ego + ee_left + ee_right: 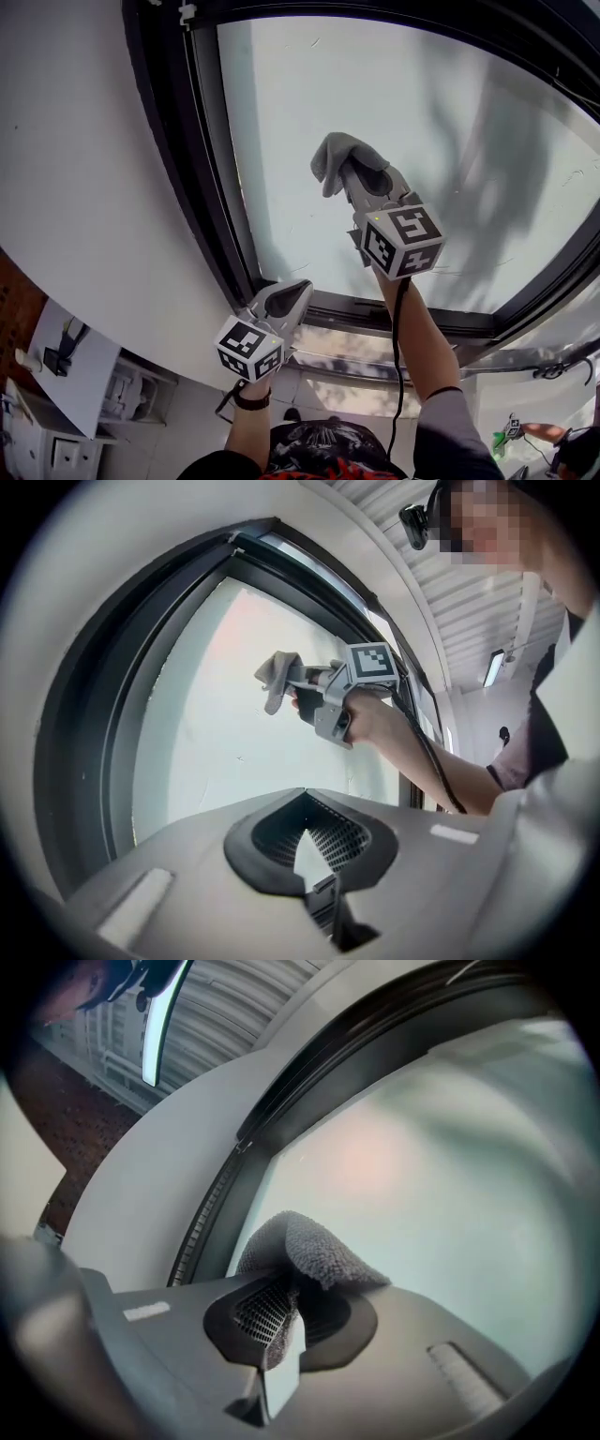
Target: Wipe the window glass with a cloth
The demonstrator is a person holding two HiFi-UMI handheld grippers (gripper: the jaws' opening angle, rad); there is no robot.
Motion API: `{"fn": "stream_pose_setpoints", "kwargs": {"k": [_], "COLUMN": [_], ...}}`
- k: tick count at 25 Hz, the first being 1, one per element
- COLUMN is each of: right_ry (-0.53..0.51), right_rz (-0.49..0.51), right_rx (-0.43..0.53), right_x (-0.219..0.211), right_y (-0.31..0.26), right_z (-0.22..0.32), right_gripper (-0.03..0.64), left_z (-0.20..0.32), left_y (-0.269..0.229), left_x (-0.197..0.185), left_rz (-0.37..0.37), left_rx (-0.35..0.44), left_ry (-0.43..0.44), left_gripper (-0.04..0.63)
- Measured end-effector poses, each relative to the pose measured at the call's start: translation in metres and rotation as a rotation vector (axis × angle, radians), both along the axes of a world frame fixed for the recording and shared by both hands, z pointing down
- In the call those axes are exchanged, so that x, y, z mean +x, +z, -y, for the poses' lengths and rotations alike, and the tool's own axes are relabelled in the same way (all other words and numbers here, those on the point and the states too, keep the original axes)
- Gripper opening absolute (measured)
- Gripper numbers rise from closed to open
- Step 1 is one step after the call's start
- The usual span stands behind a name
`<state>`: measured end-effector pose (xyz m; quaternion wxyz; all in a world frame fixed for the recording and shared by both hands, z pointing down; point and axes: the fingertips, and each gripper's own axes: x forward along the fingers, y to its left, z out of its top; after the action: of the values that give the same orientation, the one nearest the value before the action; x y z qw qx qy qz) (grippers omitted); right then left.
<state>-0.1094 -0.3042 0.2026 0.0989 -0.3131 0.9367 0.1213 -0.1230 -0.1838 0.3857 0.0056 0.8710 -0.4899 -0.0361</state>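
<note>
The frosted window glass (422, 141) fills the upper head view inside a dark frame. My right gripper (359, 180) is raised against the glass's lower middle and is shut on a grey cloth (332, 157), which bunches out past its tips. In the right gripper view the cloth (314, 1246) folds over the jaws in front of the glass (450, 1176). My left gripper (298, 291) hangs lower, by the bottom frame rail, shut on nothing. The left gripper view shows the left gripper (314, 841) pointing at the glass (234, 733), with the right gripper (289, 679) and the cloth (275, 677) above.
The dark window frame (178, 159) curves down the left, with a white wall (84, 159) beside it. A black cable (398, 356) runs along the right forearm. White cabinets (47, 441) stand at the lower left. A ceiling light (494, 667) shows behind.
</note>
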Motion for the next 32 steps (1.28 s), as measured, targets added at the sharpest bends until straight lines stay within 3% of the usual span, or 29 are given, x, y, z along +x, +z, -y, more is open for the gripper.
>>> {"fn": "stream_pose_setpoints", "kwargs": {"k": [10,14,18,25,29,32], "right_ry": [0.21,0.337,0.468,0.772,0.87,0.934], "right_rz": [0.112,0.128,0.215,0.281,0.197,0.314], "right_rx": [0.067,0.083,0.083,-0.051,-0.104,-0.123], "right_x": [0.181,0.251,0.338,0.49,0.527,0.557], "right_y": [-0.004,-0.005,-0.008,0.033,0.079,0.097], "right_z": [0.019,0.025,0.034,0.048,0.054,0.048], "right_gripper": [0.017,0.017,0.017,0.017,0.015,0.014], "left_z": [0.017,0.023,0.026,0.031,0.029,0.03], "left_y": [0.006,0.008,0.008,0.006,0.007,0.011], "left_x": [0.04,0.056,0.063,0.071,0.09,0.1], "left_rz": [-0.019,-0.02,-0.022,-0.015,0.01,0.04], "left_rx": [-0.015,-0.018,-0.02,-0.015,-0.016,-0.028], "left_ry": [0.099,0.135,0.144,0.156,0.199,0.224], "left_gripper": [0.0,0.0,0.0,0.0,0.0,0.0]}}
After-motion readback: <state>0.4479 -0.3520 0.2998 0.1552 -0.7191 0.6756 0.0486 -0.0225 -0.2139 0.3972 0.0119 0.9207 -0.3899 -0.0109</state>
